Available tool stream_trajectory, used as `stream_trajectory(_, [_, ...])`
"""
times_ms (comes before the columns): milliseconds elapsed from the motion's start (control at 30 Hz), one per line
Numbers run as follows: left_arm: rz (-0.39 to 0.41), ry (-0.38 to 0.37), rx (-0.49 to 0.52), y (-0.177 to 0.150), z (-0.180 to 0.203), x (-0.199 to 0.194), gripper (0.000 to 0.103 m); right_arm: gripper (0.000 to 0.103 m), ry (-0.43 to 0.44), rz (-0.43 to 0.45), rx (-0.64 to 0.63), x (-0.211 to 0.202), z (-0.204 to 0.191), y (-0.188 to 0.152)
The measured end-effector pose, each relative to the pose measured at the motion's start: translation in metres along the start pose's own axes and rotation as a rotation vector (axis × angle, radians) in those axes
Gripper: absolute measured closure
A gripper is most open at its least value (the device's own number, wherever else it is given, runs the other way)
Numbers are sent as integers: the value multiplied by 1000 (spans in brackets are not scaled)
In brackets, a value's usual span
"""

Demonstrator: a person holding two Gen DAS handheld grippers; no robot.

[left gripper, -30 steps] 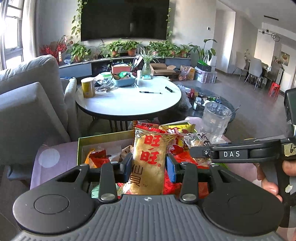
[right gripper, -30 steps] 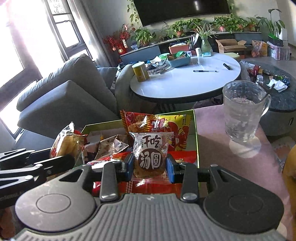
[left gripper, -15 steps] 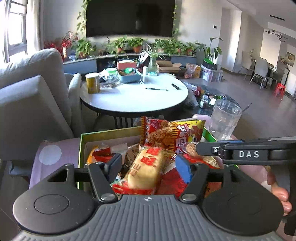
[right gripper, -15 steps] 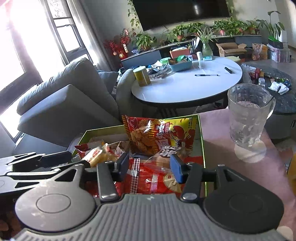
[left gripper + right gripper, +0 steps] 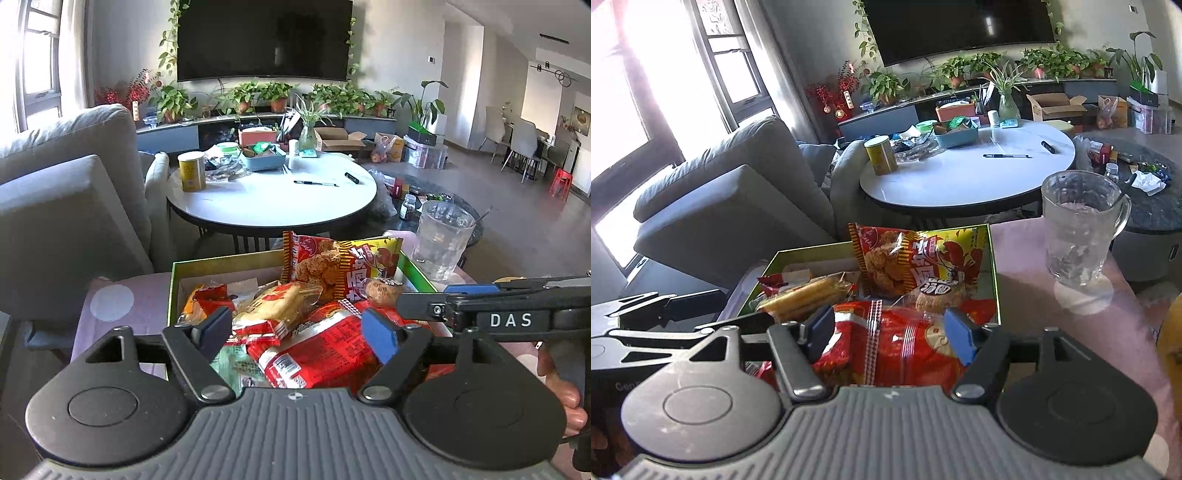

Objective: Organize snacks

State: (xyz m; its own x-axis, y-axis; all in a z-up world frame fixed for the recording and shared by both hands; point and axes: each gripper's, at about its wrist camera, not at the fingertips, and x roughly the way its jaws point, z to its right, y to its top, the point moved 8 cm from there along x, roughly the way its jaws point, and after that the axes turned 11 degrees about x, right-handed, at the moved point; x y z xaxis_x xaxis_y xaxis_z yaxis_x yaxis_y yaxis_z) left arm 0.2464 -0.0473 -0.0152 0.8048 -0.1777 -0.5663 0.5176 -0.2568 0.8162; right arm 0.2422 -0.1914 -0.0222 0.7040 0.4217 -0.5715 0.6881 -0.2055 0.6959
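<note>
**A:** What do you have in front of you?

**B:** I'm looking along both tools at a green-rimmed box (image 5: 225,260) full of snacks, sitting on a pinkish desk (image 5: 1034,258). My left hand-held gripper (image 5: 297,330) hangs over the near end of the box with its fingers spread wide and nothing between them. My right hand-held gripper (image 5: 892,328) is the same: spread apart, empty, over the red packets.

**A:** Describe the snacks.

**B:** A big red-and-yellow chip bag (image 5: 341,262) stands upright against the far wall of the box, printed with fried pieces and a red crayfish. Just in front of it, on the right, lies a small clear-wrapped round cake (image 5: 380,290) with black characters on the wrapper. Left of that, a long pale-yellow rice cracker pack (image 5: 277,304) with red ends lies tilted on the heap. Nearest me is a large glossy red packet (image 5: 321,350) with a barcode label, and a greenish wrapper (image 5: 236,365) peeks out beneath it. A small red-and-orange sachet (image 5: 207,299) sits at the left side.

**A:** Anything beside the box?

**B:** A textured glass mug (image 5: 1078,232) stands on the desk to the right of the box, apart from it. Beyond are a round white table (image 5: 273,199) with a yellow can (image 5: 192,171) and a grey sofa (image 5: 66,206) at left.
</note>
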Motion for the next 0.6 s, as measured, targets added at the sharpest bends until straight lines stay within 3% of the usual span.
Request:
stream_trajectory(400, [43, 69, -6, -14, 3, -41, 4, 22, 4, 0, -53, -32, -11, -15])
stream_trajectory(600, [42, 100, 15, -26, 7, -61, 1, 22, -8, -19, -104, -53, -12, -33])
